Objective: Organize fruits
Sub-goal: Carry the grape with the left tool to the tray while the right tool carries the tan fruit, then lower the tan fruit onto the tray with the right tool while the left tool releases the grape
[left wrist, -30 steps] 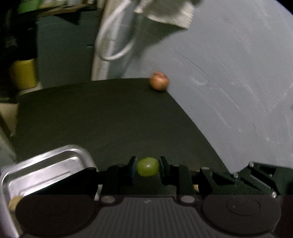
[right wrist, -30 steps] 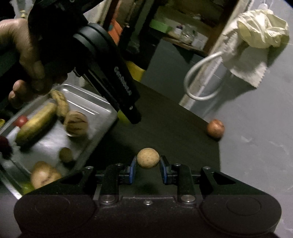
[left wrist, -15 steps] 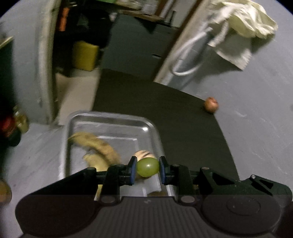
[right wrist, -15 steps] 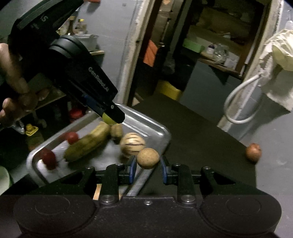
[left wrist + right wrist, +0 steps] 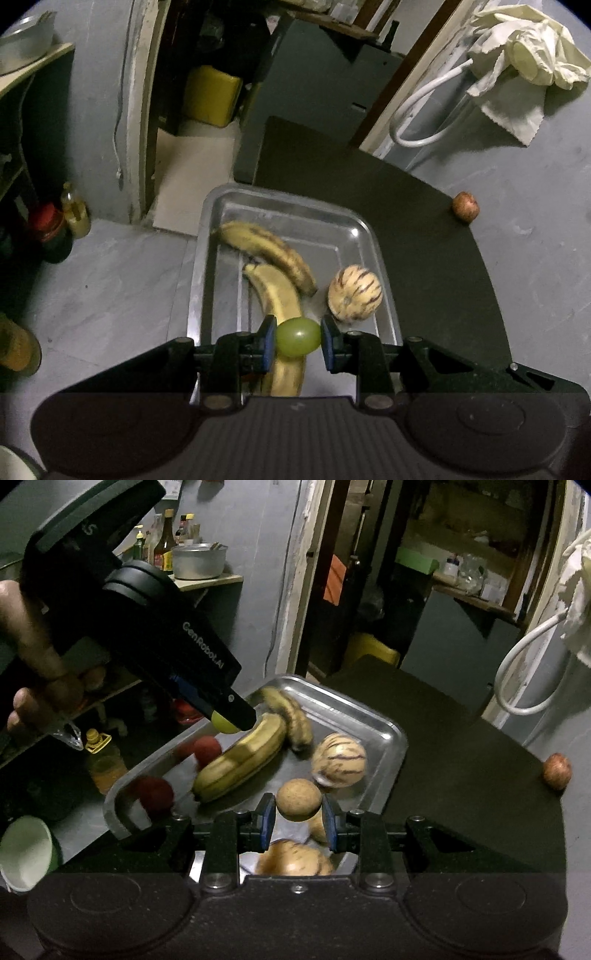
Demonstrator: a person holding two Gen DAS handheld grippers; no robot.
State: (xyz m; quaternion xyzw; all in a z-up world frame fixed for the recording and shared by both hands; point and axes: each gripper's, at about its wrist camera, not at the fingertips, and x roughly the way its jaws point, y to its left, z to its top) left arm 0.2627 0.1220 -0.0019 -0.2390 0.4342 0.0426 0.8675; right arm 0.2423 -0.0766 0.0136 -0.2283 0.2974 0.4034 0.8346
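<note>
Green and round, the small grape-like fruit (image 5: 298,336) sits pinched in the left gripper (image 5: 298,341) above the shiny metal tray (image 5: 364,230), directly over a spotted yellow banana (image 5: 279,291). The right gripper (image 5: 298,818) likewise clamps a small round tan fruit (image 5: 298,799) over the tray's near end. Released from this height, either fruit would likely bounce off the curved banana or the striped cream melon (image 5: 339,760) and roll out over the low rim. One reddish-brown fruit (image 5: 557,770) lies on the dark table's (image 5: 461,768) far edge, where a nudge could knock it off.
</note>
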